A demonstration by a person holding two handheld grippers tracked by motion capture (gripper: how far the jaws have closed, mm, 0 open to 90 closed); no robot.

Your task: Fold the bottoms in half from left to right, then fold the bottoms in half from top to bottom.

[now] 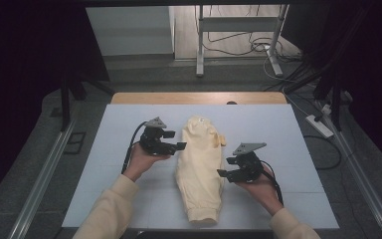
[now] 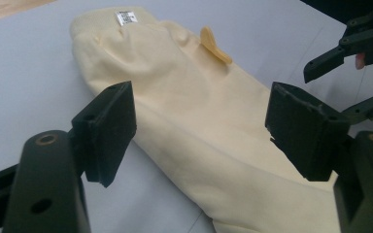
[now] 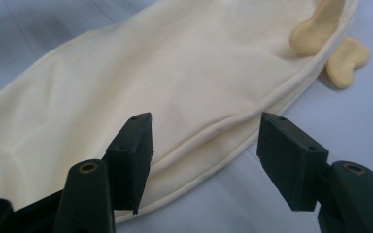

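Two tongs, left (image 1: 180, 145) and right (image 1: 222, 174), both released; one yellow garment (image 1: 199, 169) between.

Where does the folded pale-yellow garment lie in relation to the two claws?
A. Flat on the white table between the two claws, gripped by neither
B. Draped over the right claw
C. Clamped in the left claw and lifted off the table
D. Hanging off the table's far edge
A: the pale-yellow garment lies flat on the white table, with the left claw and the right claw open on either side of it.
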